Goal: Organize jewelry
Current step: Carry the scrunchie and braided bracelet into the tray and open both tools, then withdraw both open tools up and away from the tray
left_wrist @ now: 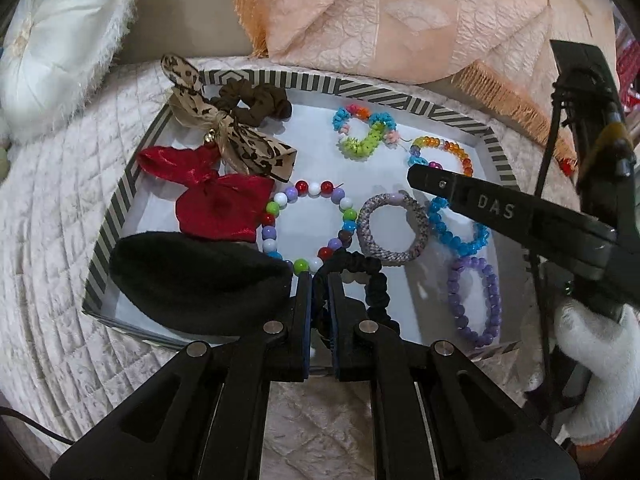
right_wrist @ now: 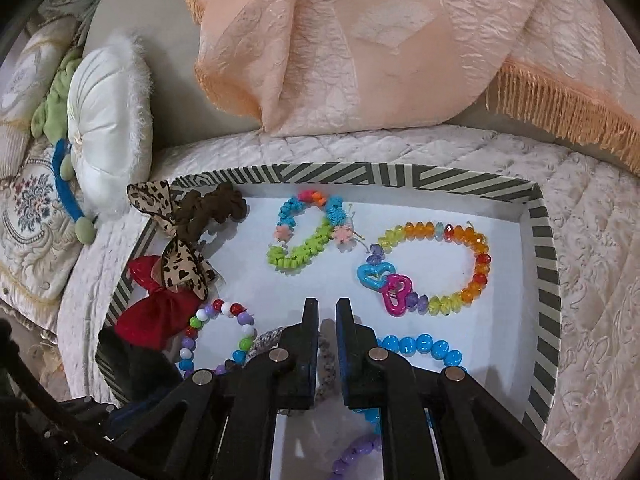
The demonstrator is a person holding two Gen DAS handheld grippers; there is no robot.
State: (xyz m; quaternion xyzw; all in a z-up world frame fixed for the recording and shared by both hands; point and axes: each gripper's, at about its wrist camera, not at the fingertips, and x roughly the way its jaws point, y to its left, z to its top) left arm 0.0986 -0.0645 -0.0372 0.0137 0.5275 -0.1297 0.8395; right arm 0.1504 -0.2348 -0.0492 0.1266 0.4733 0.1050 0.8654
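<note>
A striped-rim tray (left_wrist: 120,216) on the bed holds bracelets and hair ties. My left gripper (left_wrist: 320,276) is shut on a black scrunchie (left_wrist: 376,280) at the tray's near edge. Beside it lie a black fabric bow (left_wrist: 192,280), a multicolour bead bracelet (left_wrist: 308,224), a grey braided hair tie (left_wrist: 394,228), a blue bead bracelet (left_wrist: 460,236) and a purple bead bracelet (left_wrist: 476,300). My right gripper (right_wrist: 327,308) hovers over the braided tie (right_wrist: 324,360), jaws a narrow gap apart, holding nothing. The right gripper also shows in the left wrist view (left_wrist: 424,178).
A red bow (left_wrist: 216,196), leopard bow (left_wrist: 228,136) and brown scrunchie (left_wrist: 256,100) lie at the tray's left. A rainbow crystal bracelet (right_wrist: 440,268) and a woven bracelet (right_wrist: 308,236) lie at the far side. White cushion (right_wrist: 108,120) and peach fringed blanket (right_wrist: 360,40) lie behind.
</note>
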